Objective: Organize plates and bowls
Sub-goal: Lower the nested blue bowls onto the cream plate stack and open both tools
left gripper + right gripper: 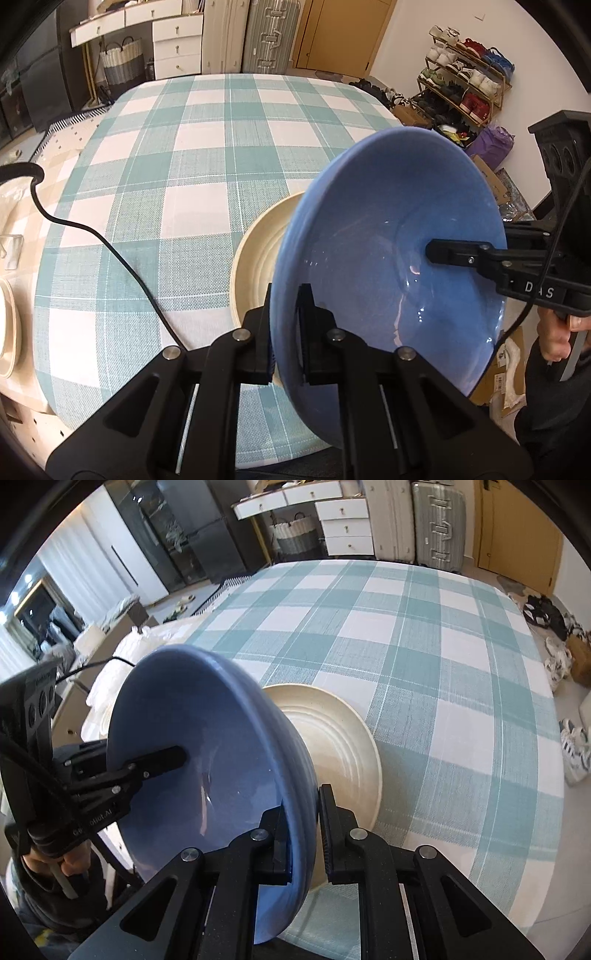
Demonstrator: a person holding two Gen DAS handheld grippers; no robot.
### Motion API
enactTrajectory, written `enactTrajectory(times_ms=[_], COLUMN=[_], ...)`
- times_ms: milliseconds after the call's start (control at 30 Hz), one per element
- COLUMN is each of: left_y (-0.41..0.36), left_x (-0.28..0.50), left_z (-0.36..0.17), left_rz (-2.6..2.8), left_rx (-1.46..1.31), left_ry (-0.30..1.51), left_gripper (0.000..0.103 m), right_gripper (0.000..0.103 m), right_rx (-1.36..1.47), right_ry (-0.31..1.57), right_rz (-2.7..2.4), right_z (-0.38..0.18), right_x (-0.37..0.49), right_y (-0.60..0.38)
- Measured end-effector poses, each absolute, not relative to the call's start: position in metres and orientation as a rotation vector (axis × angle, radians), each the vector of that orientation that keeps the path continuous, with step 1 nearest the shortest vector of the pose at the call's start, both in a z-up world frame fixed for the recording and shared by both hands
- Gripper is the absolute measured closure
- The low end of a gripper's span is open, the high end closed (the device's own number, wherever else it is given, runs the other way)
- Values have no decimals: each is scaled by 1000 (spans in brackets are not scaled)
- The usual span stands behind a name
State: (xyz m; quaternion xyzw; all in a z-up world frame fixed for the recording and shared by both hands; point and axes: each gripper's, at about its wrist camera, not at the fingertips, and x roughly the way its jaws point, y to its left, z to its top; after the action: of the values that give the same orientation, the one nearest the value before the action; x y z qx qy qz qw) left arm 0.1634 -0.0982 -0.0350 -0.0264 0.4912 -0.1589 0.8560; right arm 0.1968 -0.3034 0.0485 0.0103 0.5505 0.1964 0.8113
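I'm holding the blue bowl (388,266) on edge over the cream plate (340,738), both grippers' jaws clamping opposite rims

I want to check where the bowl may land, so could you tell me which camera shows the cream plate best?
The right wrist view: the cream plate shows its ridged face. The left wrist view shows a sliver behind the blue bowl.

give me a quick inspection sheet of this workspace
surface: table under a teal-and-white checked cloth
job's things: blue bowl held tilted in the air above a cream ridged plate; more cream plates at the left edge
clutter: nothing seen
grippers: left gripper and right gripper both clamp the bowl's rim
cables: black cable trails across the cloth
surroundings: shoe rack, suitcase, white drawers
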Motion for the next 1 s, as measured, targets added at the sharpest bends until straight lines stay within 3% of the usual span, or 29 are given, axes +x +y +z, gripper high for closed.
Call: enactTrajectory(times_ms=[1000], left_y=[-109], left_x=[237], left_z=[-63], left_rz=[-266], left_rx=[-52], left_ry=[1127], left_gripper=[91], right_gripper=[90], right_rx=[-9], right_ry=[1186], right_rz=[380], right_z=[34], right_x=[235], right_y=[-293])
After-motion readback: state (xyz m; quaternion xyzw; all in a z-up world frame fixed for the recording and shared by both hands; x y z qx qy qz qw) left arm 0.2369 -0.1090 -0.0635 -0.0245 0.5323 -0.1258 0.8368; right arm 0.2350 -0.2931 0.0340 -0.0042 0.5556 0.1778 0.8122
